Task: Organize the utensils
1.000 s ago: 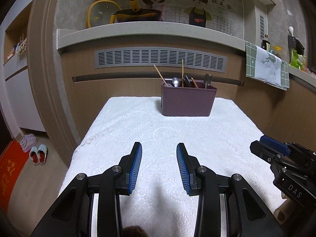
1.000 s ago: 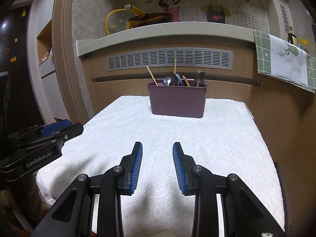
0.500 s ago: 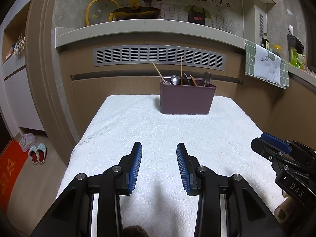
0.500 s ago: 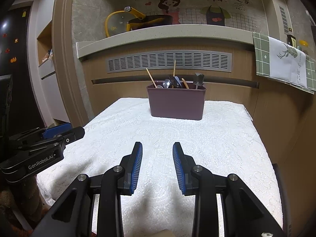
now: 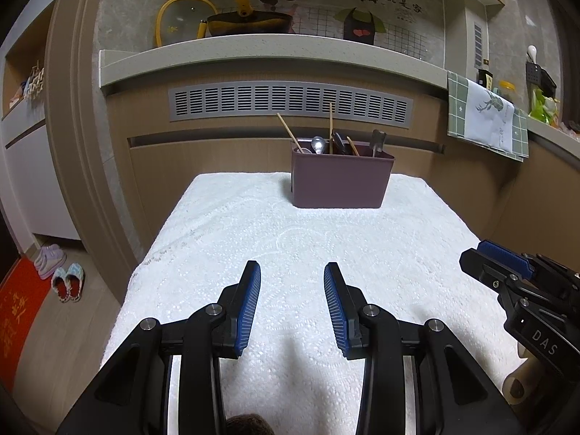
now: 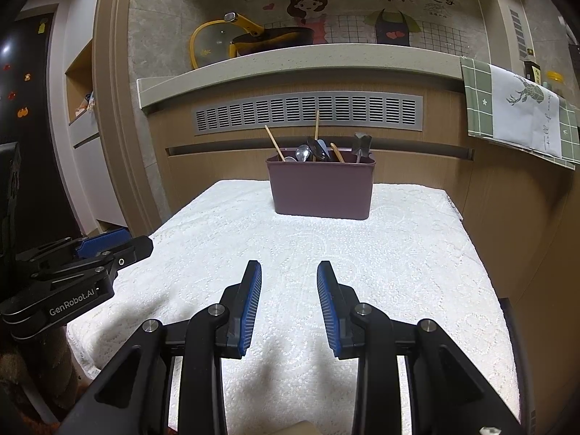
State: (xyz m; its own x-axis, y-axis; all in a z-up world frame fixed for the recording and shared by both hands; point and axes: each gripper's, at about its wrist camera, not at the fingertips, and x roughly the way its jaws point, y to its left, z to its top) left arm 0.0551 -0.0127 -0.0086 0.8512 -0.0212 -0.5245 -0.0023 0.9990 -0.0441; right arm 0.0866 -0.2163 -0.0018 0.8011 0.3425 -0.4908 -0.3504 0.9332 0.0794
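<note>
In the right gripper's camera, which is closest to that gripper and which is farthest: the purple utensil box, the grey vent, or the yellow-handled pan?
Counting out from the right gripper:
1. The purple utensil box, straight ahead at the far end of the white tablecloth.
2. The grey vent, on the cabinet front behind the box.
3. The yellow-handled pan, up on the counter ledge, a little left.

A yellow-handled pan sat on the far counter, a glass lid leaning at its left. A green checked towel hung at right. Slippers lay on the floor, left.
</note>
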